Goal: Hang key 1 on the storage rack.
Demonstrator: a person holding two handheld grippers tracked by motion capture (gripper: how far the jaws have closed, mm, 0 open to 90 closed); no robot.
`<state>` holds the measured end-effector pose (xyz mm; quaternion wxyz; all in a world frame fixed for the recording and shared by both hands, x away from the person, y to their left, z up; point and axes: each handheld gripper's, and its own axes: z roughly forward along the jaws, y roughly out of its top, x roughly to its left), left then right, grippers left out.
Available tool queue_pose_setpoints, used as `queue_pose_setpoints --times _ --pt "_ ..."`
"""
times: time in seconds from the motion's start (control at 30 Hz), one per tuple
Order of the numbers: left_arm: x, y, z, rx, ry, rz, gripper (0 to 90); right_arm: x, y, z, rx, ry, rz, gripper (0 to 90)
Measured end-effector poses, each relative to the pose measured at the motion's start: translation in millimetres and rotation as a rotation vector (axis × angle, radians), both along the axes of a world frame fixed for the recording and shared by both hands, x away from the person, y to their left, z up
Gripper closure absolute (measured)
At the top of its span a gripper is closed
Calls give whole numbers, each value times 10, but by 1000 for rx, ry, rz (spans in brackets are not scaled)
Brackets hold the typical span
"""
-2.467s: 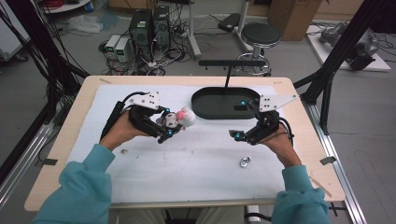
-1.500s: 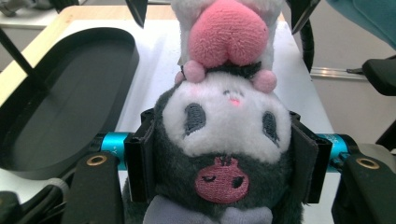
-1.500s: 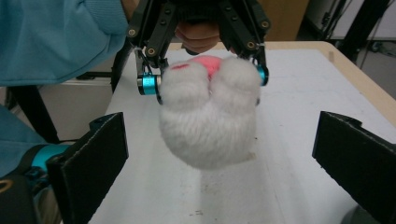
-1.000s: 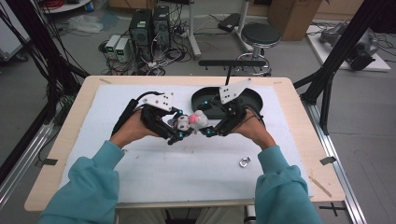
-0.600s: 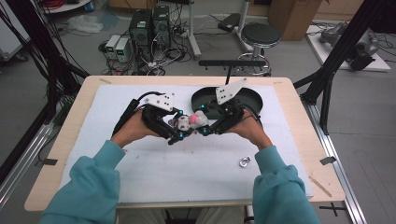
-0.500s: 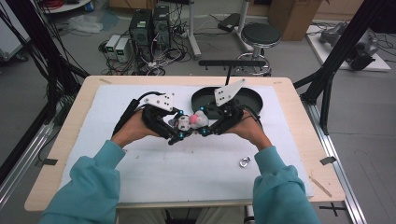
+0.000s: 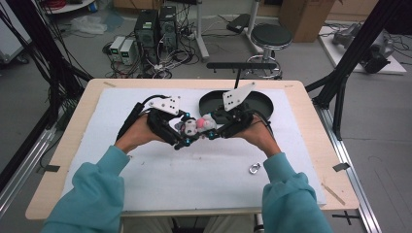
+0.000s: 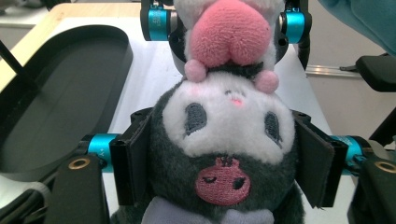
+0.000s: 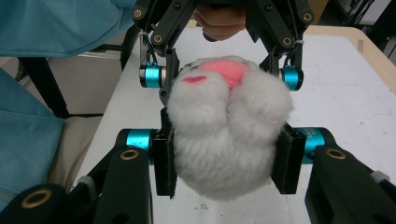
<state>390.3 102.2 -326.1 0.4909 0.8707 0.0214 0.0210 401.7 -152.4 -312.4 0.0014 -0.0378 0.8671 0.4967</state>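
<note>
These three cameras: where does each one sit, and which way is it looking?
High view: above the table's near side, looking forward and down; sleeves, hands, both hand-held grippers.
Left gripper view: rides the left hand-held gripper, facing the plush toy head and the tray.
Right gripper view: rides the right hand-held gripper, facing its white end.
All share the toy.

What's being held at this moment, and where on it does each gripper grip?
A plush toy: the left gripper clamps its dark head at the sides, and the right gripper clamps its white furry rear end.
</note>
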Motion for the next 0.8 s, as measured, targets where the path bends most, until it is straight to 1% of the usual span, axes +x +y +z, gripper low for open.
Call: queue_pose_setpoints --times 0.07,0.1,0.13,0.17,0.2,0.23,0.3,0.33,0.37,0.43,0.5,0.57,0.6,0.63,0.67,0.7,0.73,0.77,0.8 --pt "-5 -9 3 -24 6 9 138 -3 -11 7 -2 -7 -12 531" --pt "-10 -17 11 -57 -5 26 58 -5 -18 8 -10 -7 -16 531" --pt "-10 -17 11 -57 -5 26 17 0 -27 10 -13 -10 -22 532" --pt "-23 5 24 -102 -46 67 17 -2 -38 13 -12 -9 -30 531" --pt "-23 5 24 -102 -46 67 17 2 -50 20 -10 -14 -36 531" --pt "-20 27 27 -115 -48 66 17 1 -66 29 -5 -14 -44 531" --pt "-24 97 19 -119 -53 95 17 1 -106 51 8 -15 -59 531" --pt "-24 97 19 -119 -53 95 17 2 -129 62 15 -14 -67 531" --pt "-24 126 13 -123 -50 107 17 2 -154 74 19 -17 -77 531" --pt "-31 193 5 -133 -49 131 17 9 -207 95 30 -21 -104 532" --pt "-42 265 -3 -148 -46 151 17 16 -260 112 47 -12 -125 531" --pt "-68 332 -7 -158 -52 174 17 19 -305 127 58 -2 -154 531" --pt "-82 365 -7 -159 -58 182 17 19 -305 127 58 -2 -154 531" --pt "-95 390 -8 -162 -64 186 17 21 -344 136 71 0 -175 531" --pt "-118 436 -11 -167 -76 202 17 26 -369 140 84 -1 -187 531" --pt "-136 474 -15 -171 -79 211 17 26 -369 140 84 -1 -187 531" --pt "-149 515 -21 -177 -82 220 17 21 -407 149 89 1 -214 531" --pt "-163 560 -30 -188 -84 231 17 21 -407 149 89 1 -214 531" --pt "-172 607 -39 -199 -84 242 17 26 -445 152 100 -3 -235 531"
